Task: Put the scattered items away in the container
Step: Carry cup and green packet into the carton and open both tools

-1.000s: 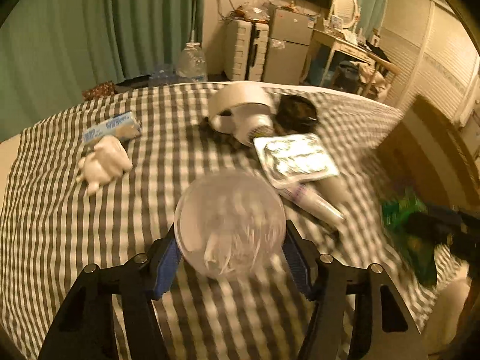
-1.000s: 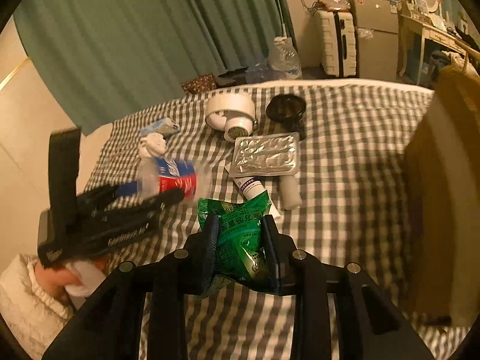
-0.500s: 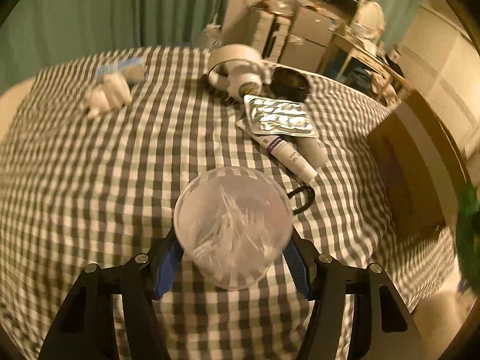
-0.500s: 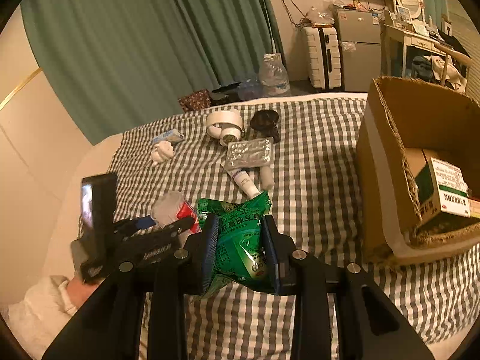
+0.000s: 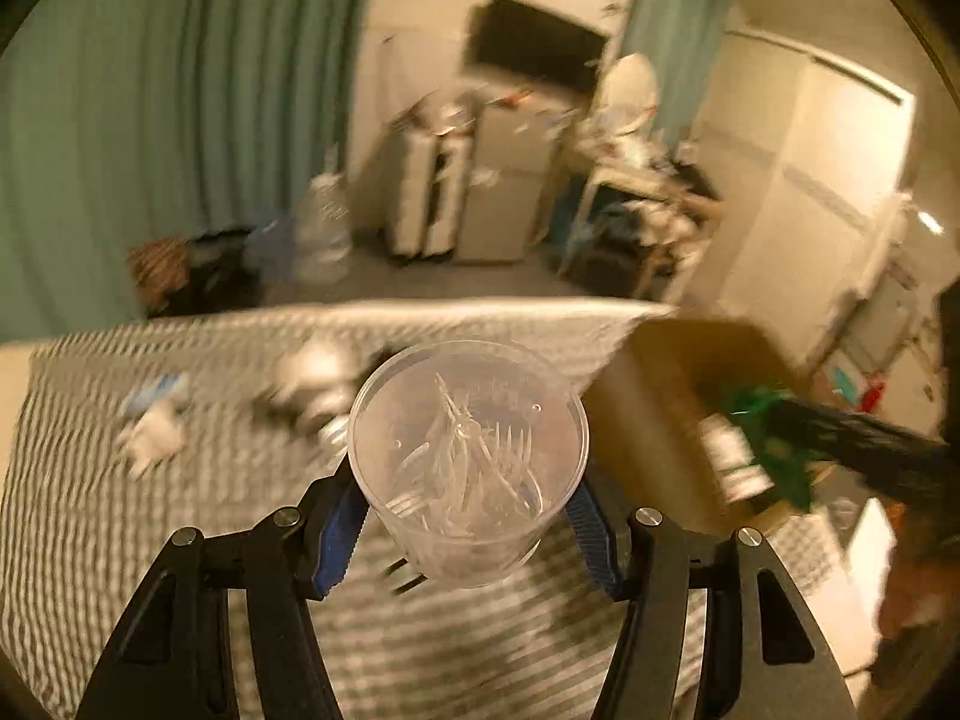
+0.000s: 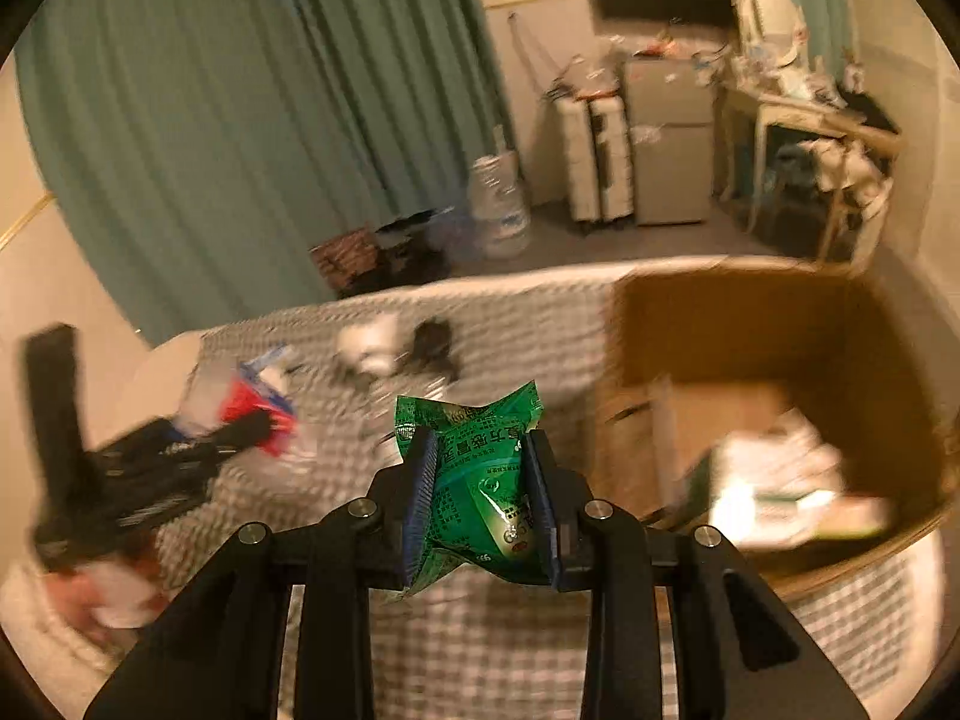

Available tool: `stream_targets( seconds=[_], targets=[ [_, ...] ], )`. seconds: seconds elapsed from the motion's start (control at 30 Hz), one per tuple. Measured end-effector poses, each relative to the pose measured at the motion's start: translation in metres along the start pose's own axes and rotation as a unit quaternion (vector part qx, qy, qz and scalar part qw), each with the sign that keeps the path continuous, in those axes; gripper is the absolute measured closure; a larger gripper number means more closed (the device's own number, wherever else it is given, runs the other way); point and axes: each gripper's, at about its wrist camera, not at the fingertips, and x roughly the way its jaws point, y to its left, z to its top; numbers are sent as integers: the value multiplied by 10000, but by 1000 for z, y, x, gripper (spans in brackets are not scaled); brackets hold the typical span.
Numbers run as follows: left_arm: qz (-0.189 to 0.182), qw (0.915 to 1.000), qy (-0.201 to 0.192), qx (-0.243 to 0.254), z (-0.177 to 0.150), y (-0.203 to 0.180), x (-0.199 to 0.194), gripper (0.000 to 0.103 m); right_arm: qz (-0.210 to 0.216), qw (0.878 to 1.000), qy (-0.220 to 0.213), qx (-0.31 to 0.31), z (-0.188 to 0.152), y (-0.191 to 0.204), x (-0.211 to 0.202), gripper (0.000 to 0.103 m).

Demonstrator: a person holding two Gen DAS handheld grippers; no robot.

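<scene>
My left gripper [image 5: 468,510] is shut on a clear round plastic tub [image 5: 468,420] of small white picks, held above the checked bed. In the right wrist view the same tub [image 6: 252,414] shows a red and blue label, blurred at the left. My right gripper [image 6: 480,492] is shut on a crumpled green sachet [image 6: 480,468], close to the left wall of the open cardboard box [image 6: 750,324]. From the left wrist view the box [image 5: 654,408] stands to the right, with the green sachet [image 5: 774,450] over its opening.
The checked bedspread [image 6: 516,630] still carries blurred loose items: a white roll [image 6: 372,342], a dark round thing [image 6: 432,339], a small white lump [image 5: 153,432]. Packaged cartons [image 6: 780,492] lie inside the box. Beyond the bed are a water jug [image 6: 498,210], suitcase and desk.
Both grippers have risen and swung right toward the cardboard box, each keeping its item. The bed's loose items have dropped back and blurred, and the box fills more of both views.
</scene>
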Motion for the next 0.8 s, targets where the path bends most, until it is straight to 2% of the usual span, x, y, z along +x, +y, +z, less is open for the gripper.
stream_targets(
  seconds=[0.13, 0.23, 0.3, 0.43, 0.57, 0.6, 0.63, 0.67, 0.7, 0.73, 0.8],
  targets=[
    [-576, 9983, 0, -19, 36, -61, 15, 40, -413, 9991, -60, 71, 32, -56, -18, 74],
    [-835, 9964, 111, 68, 48, -103, 41, 40, -793, 9967, 18, 140, 44, -92, -18, 73],
    [-1039, 9941, 38, 323, 49, -134, 58, 40, -1030, 9941, 3, 334, 47, -121, -15, 73],
    [-1088, 9922, 281, 534, 42, -174, 97, 40, -1100, 9922, 132, 576, 45, -163, -3, 73],
    [-1088, 9912, 363, 668, 30, -191, 123, 40, -1094, 9913, 195, 698, 42, -191, 14, 71],
    [-1012, 9912, 368, 769, 27, -194, 130, 36, -1050, 9915, 164, 757, 42, -196, 17, 71],
    [-932, 9914, 368, 836, 26, -197, 132, 25, -1016, 9915, 154, 801, 42, -200, 18, 62],
    [-775, 9922, 362, 905, 24, -195, 134, 18, -984, 9914, 176, 848, 43, -206, 22, 42],
    [-643, 9928, 348, 945, 24, -194, 135, 10, -1008, 9908, 213, 874, 44, -208, 25, 33],
    [-622, 9929, 333, 957, 24, -194, 134, 10, -1054, 9902, 207, 888, 44, -210, 25, 28],
    [-611, 9931, 257, 965, 24, -189, 126, 10, -1055, 9898, 94, 953, 45, -212, 23, 28]
  ],
)
